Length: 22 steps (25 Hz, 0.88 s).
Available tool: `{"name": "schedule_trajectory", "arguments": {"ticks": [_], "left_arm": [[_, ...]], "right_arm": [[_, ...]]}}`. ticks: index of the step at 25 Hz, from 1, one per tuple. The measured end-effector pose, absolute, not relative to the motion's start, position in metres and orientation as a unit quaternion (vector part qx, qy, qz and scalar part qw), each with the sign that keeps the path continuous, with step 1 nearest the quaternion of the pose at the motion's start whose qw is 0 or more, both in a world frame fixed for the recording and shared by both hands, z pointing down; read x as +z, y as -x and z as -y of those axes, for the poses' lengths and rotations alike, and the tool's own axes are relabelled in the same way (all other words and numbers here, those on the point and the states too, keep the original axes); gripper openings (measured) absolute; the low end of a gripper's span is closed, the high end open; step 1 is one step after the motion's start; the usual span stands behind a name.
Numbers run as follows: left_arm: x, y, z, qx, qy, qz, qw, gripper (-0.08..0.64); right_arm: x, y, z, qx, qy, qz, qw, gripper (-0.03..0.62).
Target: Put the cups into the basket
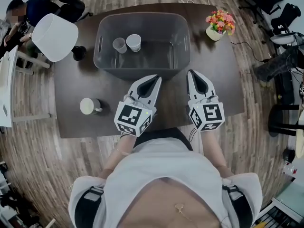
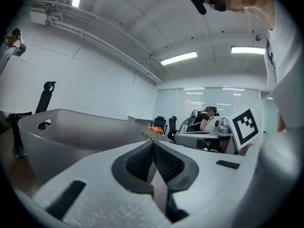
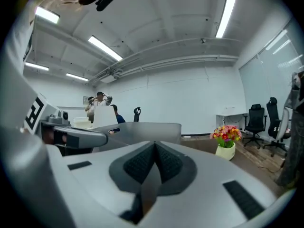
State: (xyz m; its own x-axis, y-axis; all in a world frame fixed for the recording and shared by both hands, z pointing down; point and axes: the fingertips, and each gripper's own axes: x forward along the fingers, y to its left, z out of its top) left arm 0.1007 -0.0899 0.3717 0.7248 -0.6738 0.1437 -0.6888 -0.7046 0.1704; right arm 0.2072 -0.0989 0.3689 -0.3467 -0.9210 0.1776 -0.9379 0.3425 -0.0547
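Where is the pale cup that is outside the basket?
In the head view, the pale cup stands on the left part of the table, nearer the person than the basket and left of the left gripper.

The basket (image 1: 142, 71) is translucent grey, the cups (image 1: 134, 42) white, the worktop (image 1: 235, 84) dark brown. The flowers (image 1: 220, 19) are pink, orange and yellow. The white left gripper (image 1: 156, 78) and right gripper (image 1: 191, 73) bear black-and-white square markers.

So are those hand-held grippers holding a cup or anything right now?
No, nothing is held. The left hand-held gripper and the right hand-held gripper both have their jaws shut together with nothing between them.
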Motion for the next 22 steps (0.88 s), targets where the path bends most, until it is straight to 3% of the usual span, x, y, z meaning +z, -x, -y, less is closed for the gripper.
{"name": "schedule_trajectory", "arguments": {"ticks": [22], "left_arm": [[0.37, -0.071, 0.098, 0.027, -0.904, 0.414, 0.099, 0.009]], "right_arm": [[0.37, -0.122, 0.1, 0.084, -0.48, 0.872, 0.039, 0.012]]}}
